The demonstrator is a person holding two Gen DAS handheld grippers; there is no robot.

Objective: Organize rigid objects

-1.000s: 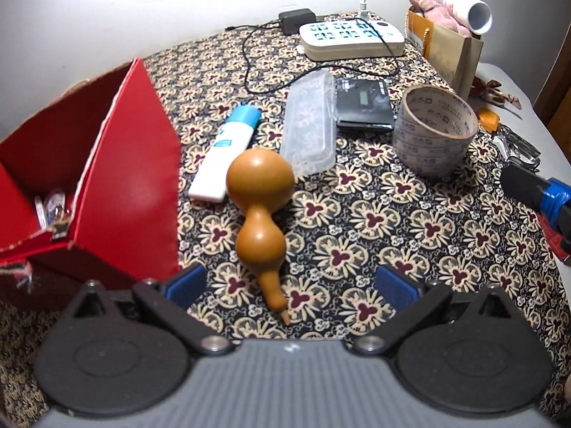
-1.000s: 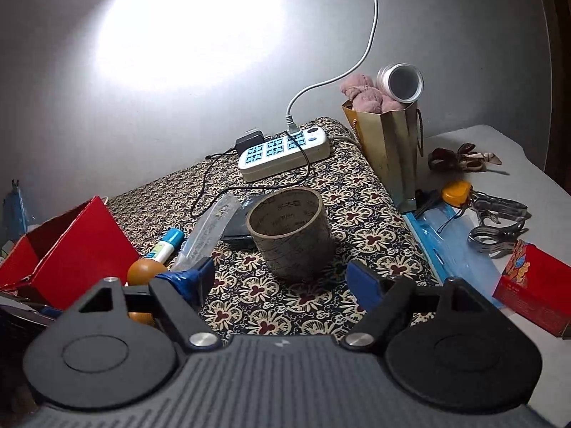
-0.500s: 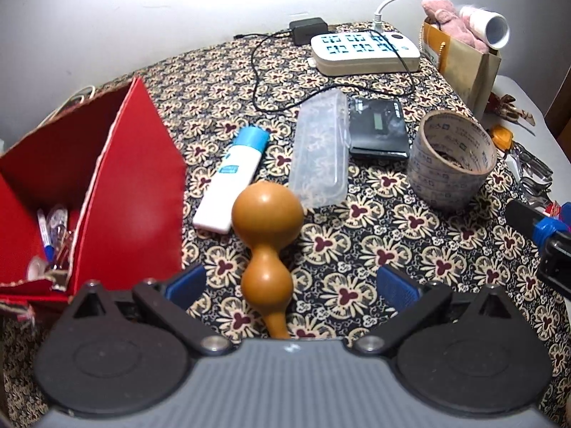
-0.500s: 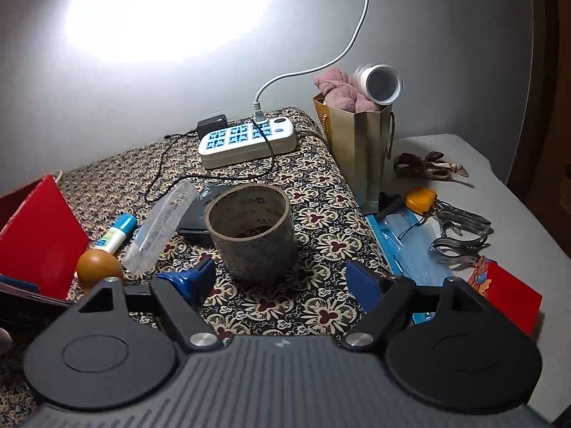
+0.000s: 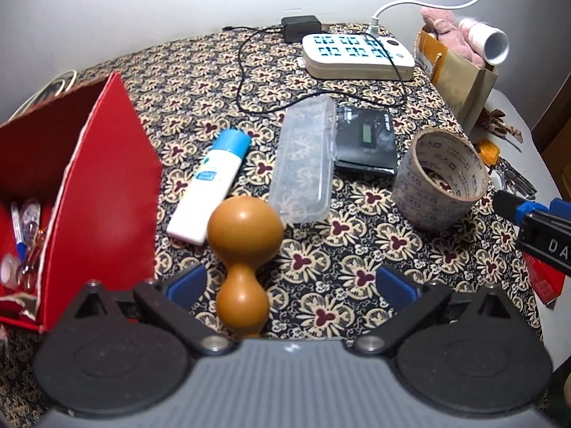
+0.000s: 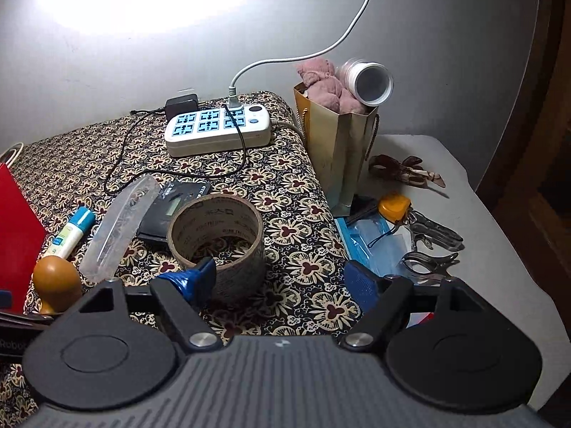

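A brown gourd (image 5: 244, 228) lies on the patterned cloth between the fingers of my left gripper (image 5: 291, 285), close to the left pad; the pads do not touch it and the gripper is open. Its stem end is hidden under the gripper body. An open red box (image 5: 89, 178) with pens inside stands at the left. My right gripper (image 6: 277, 281) hovers at a brown tape roll (image 6: 217, 235); its jaws are closing, the left fingertip overlaps the roll's near wall, and no pad presses on it. A white tube (image 5: 210, 182) and a clear case (image 5: 305, 164) lie beyond the gourd.
A black device (image 5: 367, 139), a power strip (image 6: 217, 128) with cables and a paper bag (image 6: 339, 149) stand farther back. Metal clips (image 6: 428, 228) and a blue pouch (image 6: 371, 239) lie on the white top at the right. The right gripper (image 5: 528, 214) enters the left wrist view's right edge.
The left gripper has moved forward over the gourd, whose stem is now hidden. The right gripper has swung round toward the tape roll, which now sits at its left finger.
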